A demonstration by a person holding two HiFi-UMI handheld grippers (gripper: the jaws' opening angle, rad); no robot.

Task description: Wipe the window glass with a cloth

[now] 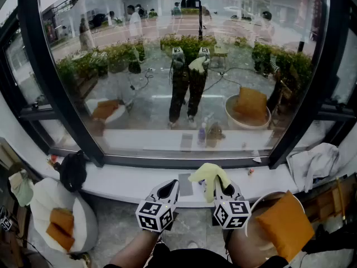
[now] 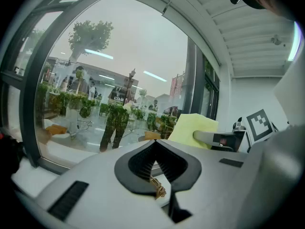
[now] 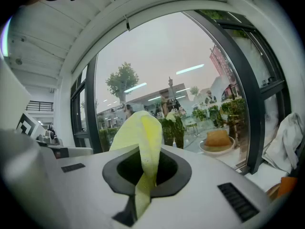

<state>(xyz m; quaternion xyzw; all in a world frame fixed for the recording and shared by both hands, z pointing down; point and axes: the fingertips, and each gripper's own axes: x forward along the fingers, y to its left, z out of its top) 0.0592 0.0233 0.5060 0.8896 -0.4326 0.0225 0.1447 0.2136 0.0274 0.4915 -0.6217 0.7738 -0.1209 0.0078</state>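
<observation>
- Head view: two grippers are held low in front of the window glass [image 1: 184, 66], side by side and close together, each with one marker cube.
- The left gripper [image 1: 169, 190] has its jaws together and carries nothing.
- The right gripper [image 1: 221, 186] pinches the one yellow cloth [image 1: 206, 175], which stands up and folds over above its tips. The cloth is over the white sill [image 1: 122, 182] and apart from the pane.
- On the sill: one black bundle [image 1: 73, 171] at the left, one small grey flat piece [image 1: 185, 184] between the grippers, and one crumpled white garment [image 1: 313, 164] at the right.
- Below the sill there are two round seats, each with one orange cushion, the left cushion [image 1: 61, 222] and the right cushion [image 1: 285, 223].
- The glass mirrors the person's legs and both grippers.
- Left gripper view: the left gripper [image 2: 153, 146] has its dark pads meeting at the tip, with nothing clamped. The yellow cloth [image 2: 193, 127] shows to its right, held by the right gripper [image 2: 217, 138], with a black frame post [image 2: 191, 87] behind.
- Right gripper view: the right gripper [image 3: 145, 152] is clamped on the yellow cloth [image 3: 142, 136], whose strip runs down between the pads and whose fold rises above them. The black frame post [image 3: 244, 92] and the white garment [image 3: 285, 138] lie to the right.
</observation>
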